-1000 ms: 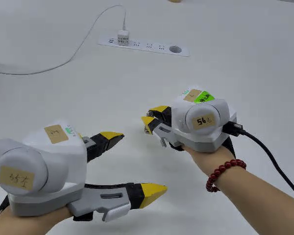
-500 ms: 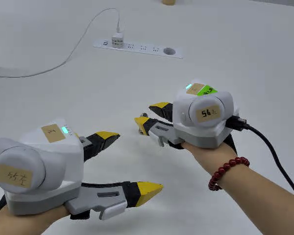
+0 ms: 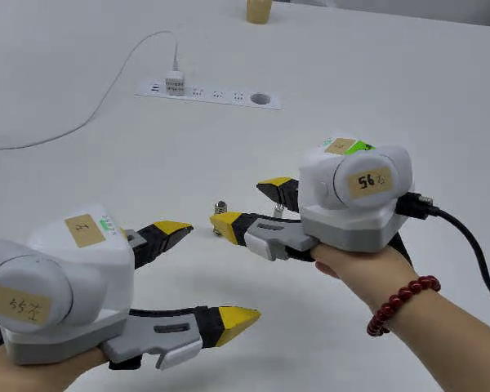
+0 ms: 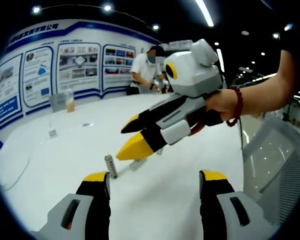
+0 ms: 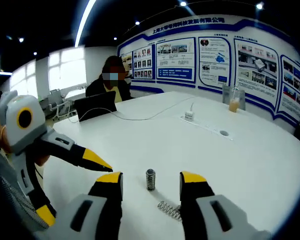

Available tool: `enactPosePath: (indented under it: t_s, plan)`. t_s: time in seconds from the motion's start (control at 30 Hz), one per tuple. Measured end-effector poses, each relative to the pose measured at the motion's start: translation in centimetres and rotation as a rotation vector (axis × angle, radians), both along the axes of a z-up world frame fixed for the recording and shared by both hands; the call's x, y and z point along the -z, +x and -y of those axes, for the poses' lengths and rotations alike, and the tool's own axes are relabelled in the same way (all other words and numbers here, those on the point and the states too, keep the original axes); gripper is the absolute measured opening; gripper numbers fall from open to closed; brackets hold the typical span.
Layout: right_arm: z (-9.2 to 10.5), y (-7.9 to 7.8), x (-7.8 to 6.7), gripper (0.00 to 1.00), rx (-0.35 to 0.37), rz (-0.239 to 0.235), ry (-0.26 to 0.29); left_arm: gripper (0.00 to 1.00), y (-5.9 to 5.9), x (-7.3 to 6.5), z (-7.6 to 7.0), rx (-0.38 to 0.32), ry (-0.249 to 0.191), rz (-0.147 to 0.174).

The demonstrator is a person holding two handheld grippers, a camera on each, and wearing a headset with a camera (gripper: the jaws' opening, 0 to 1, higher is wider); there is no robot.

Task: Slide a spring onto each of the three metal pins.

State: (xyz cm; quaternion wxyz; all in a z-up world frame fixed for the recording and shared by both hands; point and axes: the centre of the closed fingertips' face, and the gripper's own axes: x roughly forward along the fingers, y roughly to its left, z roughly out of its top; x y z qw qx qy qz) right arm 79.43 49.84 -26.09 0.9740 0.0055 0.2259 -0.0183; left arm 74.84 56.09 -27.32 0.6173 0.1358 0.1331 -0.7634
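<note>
Your right gripper (image 3: 247, 206) has its jaws spread wide and grips nothing. The fingers are black and tapering, capped with glossy yellow wedge tips, and they run out from a rounded white plastic housing. Just ahead of those tips, and between them in the right gripper view, a short metal pin (image 5: 150, 179) stands upright on the smooth white table (image 3: 376, 98). Its shaft looks ribbed, like a fine coil sleeved over it. A loose spring (image 5: 169, 210) of thin silvery wire lies flat on the table, close beside the inner edge of the finger on the right of that view and nearer to you than the pin. No fingertip appears to touch either one.

Your left gripper (image 3: 204, 273) is gaping too, with the same pointed yellow tips and nothing between them. In the left gripper view the pin stands just beyond the fingertip on the left of that view. The right gripper's lower yellow tip hangs close above the pin and the spring.

Well beyond both sets of fingers lies a flat white power strip (image 3: 208, 92) with a boxy white charger (image 3: 175, 82) plugged in, and a thin white cable (image 3: 90, 122) curls away from it. Farther off still stands a tan cup (image 3: 258, 10). A bracelet (image 3: 404, 298) of round dark-red beads circles the wrist behind your right gripper, and a black cord (image 3: 474, 245) leaves that gripper's back.
</note>
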Motion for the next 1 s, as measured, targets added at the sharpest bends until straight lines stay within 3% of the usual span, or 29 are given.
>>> enactPosePath:
  t_s: [0.2,0.3,0.4,1.0]
  plan:
    - [0.3,-1.5,-1.1,0.49,0.003,0.017,-0.005,0.7,-0.3,0.5,0.4,0.015,0.02,0.026]
    - [0.5,-2.4,-1.6,0.49,0.008,0.03,0.0,0.68,-0.1,0.6,0.6,0.018,0.021,0.054]
    - [0.6,-3.3,-1.9,0.49,0.01,0.038,0.003,0.68,0.0,0.9,0.7,0.014,0.03,0.058]
    - [0.7,-8.0,-1.3,0.58,-0.002,0.038,0.032,0.56,0.8,1.3,2.7,0.005,0.043,0.112]
